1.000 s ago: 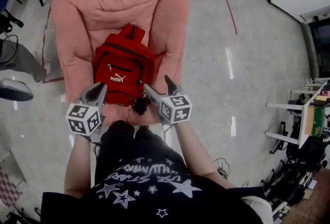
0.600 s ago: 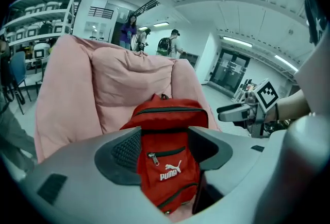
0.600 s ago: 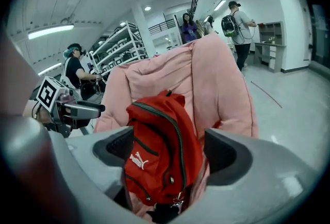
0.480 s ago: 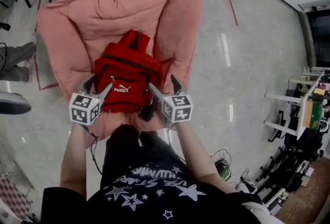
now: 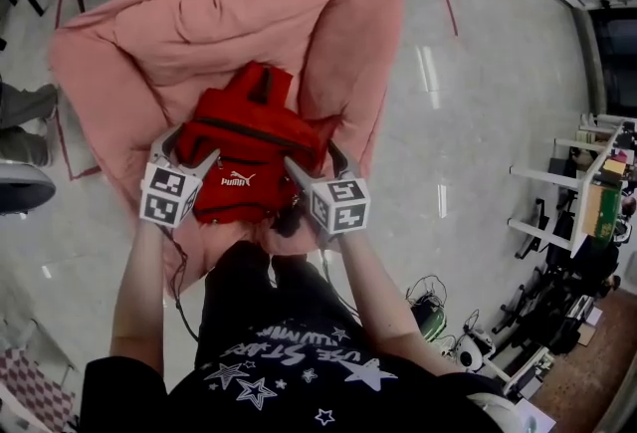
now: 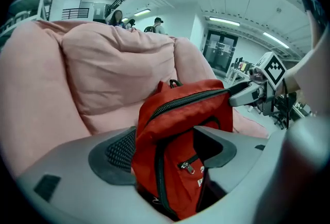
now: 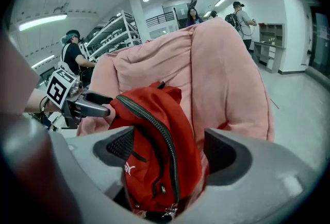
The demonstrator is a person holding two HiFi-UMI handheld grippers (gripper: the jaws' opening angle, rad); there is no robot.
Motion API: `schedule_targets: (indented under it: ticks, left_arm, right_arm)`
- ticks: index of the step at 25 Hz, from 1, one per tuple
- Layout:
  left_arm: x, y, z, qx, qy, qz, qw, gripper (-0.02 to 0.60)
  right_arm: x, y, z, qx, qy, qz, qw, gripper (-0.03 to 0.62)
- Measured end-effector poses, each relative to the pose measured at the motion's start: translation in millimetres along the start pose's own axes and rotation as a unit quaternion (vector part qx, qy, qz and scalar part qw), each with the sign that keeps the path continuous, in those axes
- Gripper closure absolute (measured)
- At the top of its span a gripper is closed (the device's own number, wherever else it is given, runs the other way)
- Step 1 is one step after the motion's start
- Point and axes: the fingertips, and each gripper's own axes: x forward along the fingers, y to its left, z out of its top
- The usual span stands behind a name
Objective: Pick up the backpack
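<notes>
Nothing is yet gripped: the red backpack, resting on the pink beanbag chair, is straddled by the left gripper, its jaws opening, and the right gripper, jaws apart; clamping and lifting remain.

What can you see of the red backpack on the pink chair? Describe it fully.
The red backpack looks like soft nylon, with black zips, metal pullers, a white logo and a top loop. Its zips look closed. It slumps on the seat of the pink cushioned chair, leaning on its back. One side sits between the opening jaws of the left gripper, the other between the parted jaws of the right gripper; neither clearly squeezes it.
</notes>
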Motion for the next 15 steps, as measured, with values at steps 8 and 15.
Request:
schedule_targets:
  ticks: [8, 15]
  left_arm:
    - [32, 11, 1, 0.049, 0.029, -0.015, 0.9982, 0.252]
    - [54, 15, -4, 0.079, 0.059, -0.025, 0.9948, 0.253]
  right_arm:
    - [27, 3, -7, -0.024, 0.026, -0.003, 0.999, 0.174]
    - [38, -2, -7, -0.030, 0.036, -0.007, 0.999, 0.177]
